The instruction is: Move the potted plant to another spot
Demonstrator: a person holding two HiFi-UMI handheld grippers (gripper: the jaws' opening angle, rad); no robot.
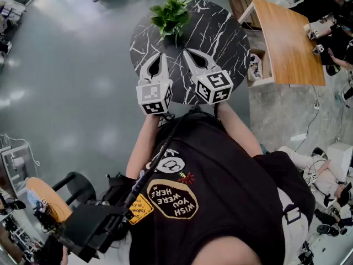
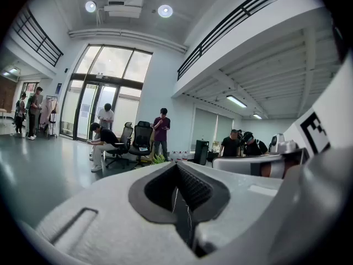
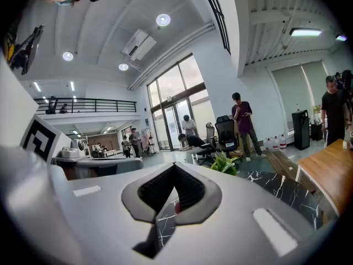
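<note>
The potted plant (image 1: 171,14), a small bush of green leaves, stands near the far edge of a round black marble table (image 1: 220,32). Both grippers hover side by side over the table's near edge and point toward the plant, well short of it. My left gripper (image 1: 160,55) has its jaws together with nothing between them. My right gripper (image 1: 189,51) is likewise shut and empty. In the left gripper view the plant (image 2: 158,159) peeks just over the shut left gripper (image 2: 177,165). In the right gripper view the plant (image 3: 224,163) shows right of the shut right gripper (image 3: 175,167), on the marble table (image 3: 287,189).
A wooden table (image 1: 287,37) stands right of the round one, with an open white box (image 1: 256,65) at its near end. People sit at the far right. A round stool (image 1: 49,197) is at the lower left. Office chairs (image 2: 138,139) and standing people (image 2: 161,131) fill the hall beyond.
</note>
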